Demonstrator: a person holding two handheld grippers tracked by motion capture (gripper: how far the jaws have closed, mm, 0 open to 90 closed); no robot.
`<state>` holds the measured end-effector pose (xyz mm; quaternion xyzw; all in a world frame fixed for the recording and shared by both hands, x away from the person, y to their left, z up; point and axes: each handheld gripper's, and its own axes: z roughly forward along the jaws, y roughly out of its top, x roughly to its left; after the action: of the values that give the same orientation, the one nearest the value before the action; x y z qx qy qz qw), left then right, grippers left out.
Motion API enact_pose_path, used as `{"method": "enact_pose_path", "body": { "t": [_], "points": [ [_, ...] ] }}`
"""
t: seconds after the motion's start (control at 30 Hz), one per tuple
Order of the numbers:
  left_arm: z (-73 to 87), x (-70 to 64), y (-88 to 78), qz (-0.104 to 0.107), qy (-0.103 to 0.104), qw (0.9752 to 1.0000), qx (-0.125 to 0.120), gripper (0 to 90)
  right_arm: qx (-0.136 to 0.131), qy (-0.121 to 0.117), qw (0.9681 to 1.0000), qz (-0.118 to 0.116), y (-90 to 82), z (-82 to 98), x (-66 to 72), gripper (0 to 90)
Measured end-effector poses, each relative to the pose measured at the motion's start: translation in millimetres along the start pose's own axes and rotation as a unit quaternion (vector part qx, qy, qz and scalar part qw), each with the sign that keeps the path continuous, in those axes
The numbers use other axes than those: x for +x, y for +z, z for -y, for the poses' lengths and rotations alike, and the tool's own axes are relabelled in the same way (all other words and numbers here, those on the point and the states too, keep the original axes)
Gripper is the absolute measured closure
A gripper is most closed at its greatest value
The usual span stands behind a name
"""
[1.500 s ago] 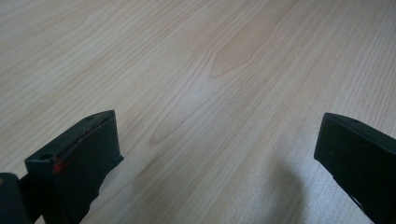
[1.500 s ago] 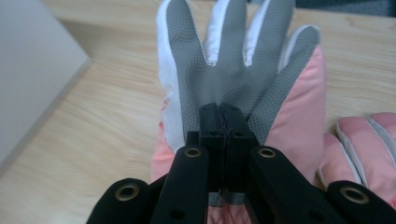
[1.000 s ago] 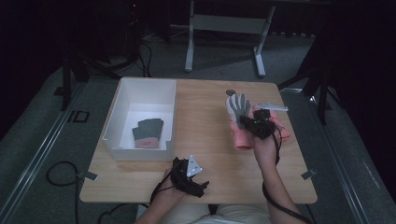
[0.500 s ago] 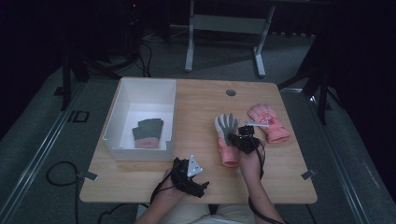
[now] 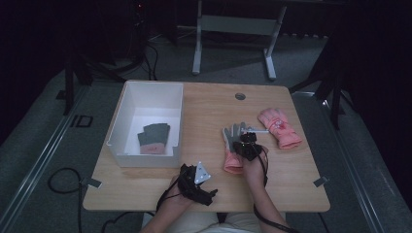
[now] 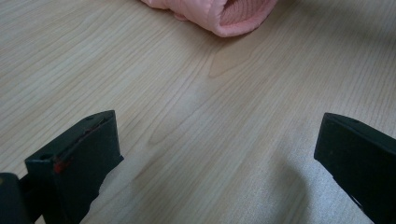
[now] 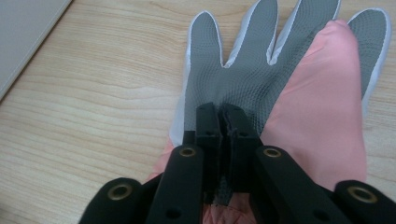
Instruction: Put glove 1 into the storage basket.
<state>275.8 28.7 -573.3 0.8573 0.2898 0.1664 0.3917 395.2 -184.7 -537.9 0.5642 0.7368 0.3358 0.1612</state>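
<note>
From above, we take the white bin as our landmark, sitting on the left part of the wooden table. Inside it, a dark grey glove lies flat on the floor of the bin, toward the near wall. To the right of the bin, well apart from it, lies the grey-palmed pink glove, and on it sits our right gripper, with the hand behind. Farther right from the bin, a second pink glove lies on the tabletop. Near the bin's front right corner, our left gripper rests at the table's near edge.

In the left gripper view, the two black jaws stand wide apart with bare wood between them; they hold nothing. The pink cuff of a glove lies ahead of them.

In the right gripper view, the jaws have just eased slightly but are pinched nearly together on a fold of the grey palm fabric, and a corner of the bin shows at upper left.
</note>
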Motion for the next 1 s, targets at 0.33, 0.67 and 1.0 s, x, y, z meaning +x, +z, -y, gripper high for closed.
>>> {"method": "enact_pose_path", "body": {
  "t": [0.33, 0.67, 1.0],
  "points": [
    [0.2, 0.0, 0.3, 0.003, -0.005, 1.0, -0.001, 0.1, -0.041, -0.014, 0.9986, -0.032, -23.3, -11.7, -9.3, 67.8],
    [0.2, -0.7, 1.5, -0.001, -0.002, 1.0, 0.002, 0.1, -0.095, -0.114, 0.9889, -0.008, -69.9, -32.2, -74.8, 66.7],
    [1.2, -0.7, 2.2, -0.008, -0.005, 1.0, 0.002, 0.1, -0.084, -0.102, 0.9909, 0.022, -76.8, -42.5, -144.7, 67.5]
  ]
}}
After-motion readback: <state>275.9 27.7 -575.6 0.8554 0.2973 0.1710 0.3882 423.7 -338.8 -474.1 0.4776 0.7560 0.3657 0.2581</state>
